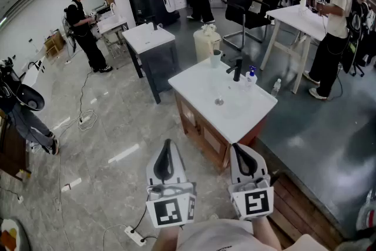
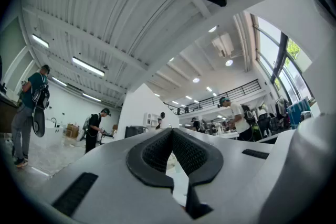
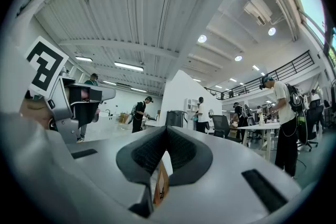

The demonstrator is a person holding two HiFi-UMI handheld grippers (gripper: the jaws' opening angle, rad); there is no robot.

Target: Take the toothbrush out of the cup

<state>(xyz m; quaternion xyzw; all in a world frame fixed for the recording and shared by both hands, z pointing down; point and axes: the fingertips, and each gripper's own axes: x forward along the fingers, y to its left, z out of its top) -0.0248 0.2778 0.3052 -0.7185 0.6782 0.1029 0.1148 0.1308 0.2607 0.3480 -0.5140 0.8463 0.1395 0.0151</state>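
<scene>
A pale green cup [image 1: 216, 58] stands at the far corner of the white sink counter [image 1: 202, 88], left of the black faucet [image 1: 237, 70]. A toothbrush in it is too small to make out. Both grippers are held side by side at the bottom of the head view, well short of the counter and pointing slightly upward. My left gripper [image 1: 167, 144] [image 2: 171, 131] is shut with nothing between its pads. My right gripper [image 1: 236, 147] [image 3: 167, 128] is also shut and empty. The right gripper view shows the left gripper's marker cube [image 3: 44, 65] at its left.
A blue-capped bottle [image 1: 251, 76] and a clear bottle [image 1: 276, 87] stand by the faucet. The counter rests on a wooden cabinet [image 1: 202, 132] on a wood platform [image 1: 296, 200]. Cables and a power strip [image 1: 134, 236] lie on the floor. Several people, other tables and an office chair [image 1: 241, 6] stand beyond.
</scene>
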